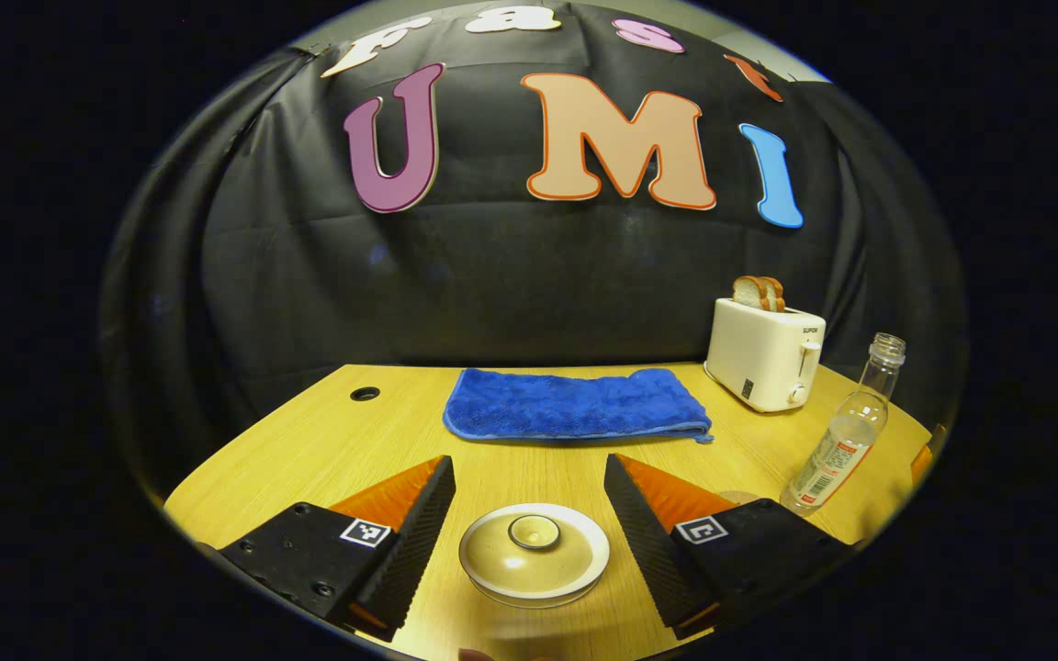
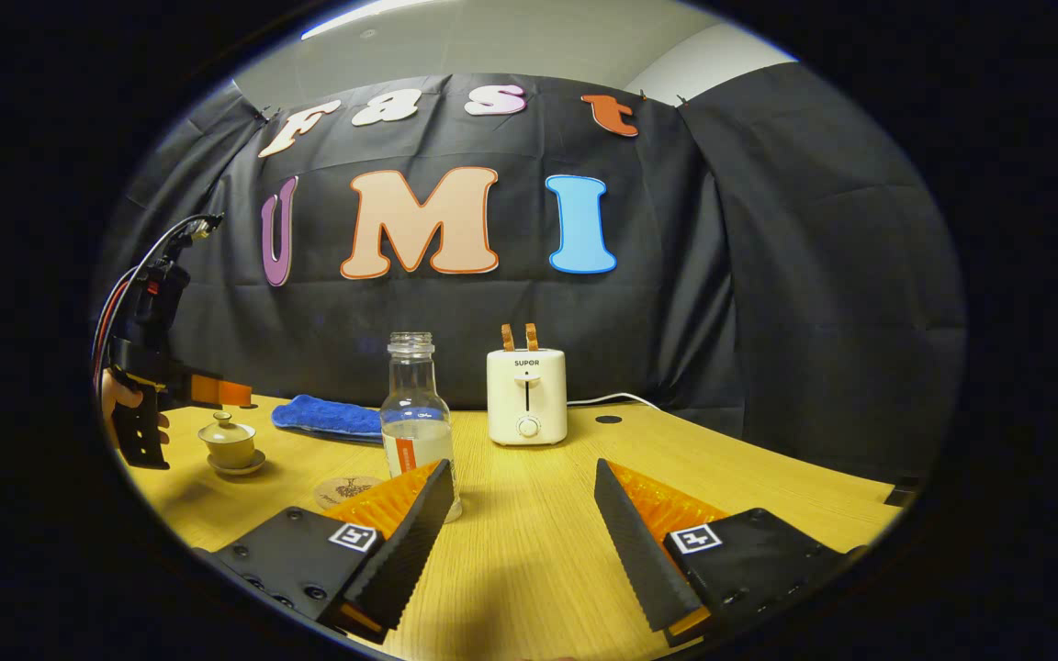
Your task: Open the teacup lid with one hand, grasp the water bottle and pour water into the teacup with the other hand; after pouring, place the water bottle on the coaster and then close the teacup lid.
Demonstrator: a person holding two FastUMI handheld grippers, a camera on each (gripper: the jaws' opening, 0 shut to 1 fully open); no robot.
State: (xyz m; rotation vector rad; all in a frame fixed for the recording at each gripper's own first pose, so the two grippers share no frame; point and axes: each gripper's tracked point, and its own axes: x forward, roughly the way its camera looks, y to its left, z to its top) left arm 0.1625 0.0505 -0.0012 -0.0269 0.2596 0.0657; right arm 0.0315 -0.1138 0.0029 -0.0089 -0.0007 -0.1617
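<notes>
Left gripper point(image 1: 529, 500) first: in the left gripper view my fingers are spread wide, holding nothing, and the teacup point(image 1: 534, 554) sits on the table point(image 1: 309, 441) directly between and below them, seen from above. Its lid point(image 1: 534, 543) is still on, with the round knob point(image 1: 534, 530) almost centred in the gap. That is the relation that matters: the knob lies straight ahead and down along my fingers, so I judge the next move to be a plain descent and a pinch on the knob, with little sideways correction. Farther off lie a blue towel point(image 1: 575, 404) and a toaster point(image 1: 765, 353); the bottle point(image 1: 846, 431) stands uncapped to the right, well apart from the cup.

In the right gripper view my right gripper point(image 2: 522, 514) is spread too, and empty. The bottle point(image 2: 416, 418) stands upright just ahead, left of the gap's centre and close beside my left finger, partly filled. Its long axis is vertical, so I would grip it from the side after shifting left. The coaster point(image 2: 345, 489) lies flat just left of the bottle. Far left, the left gripper point(image 2: 157, 404) hangs above the teacup point(image 2: 229, 443), clearly the nearer tool for the lid.
</notes>
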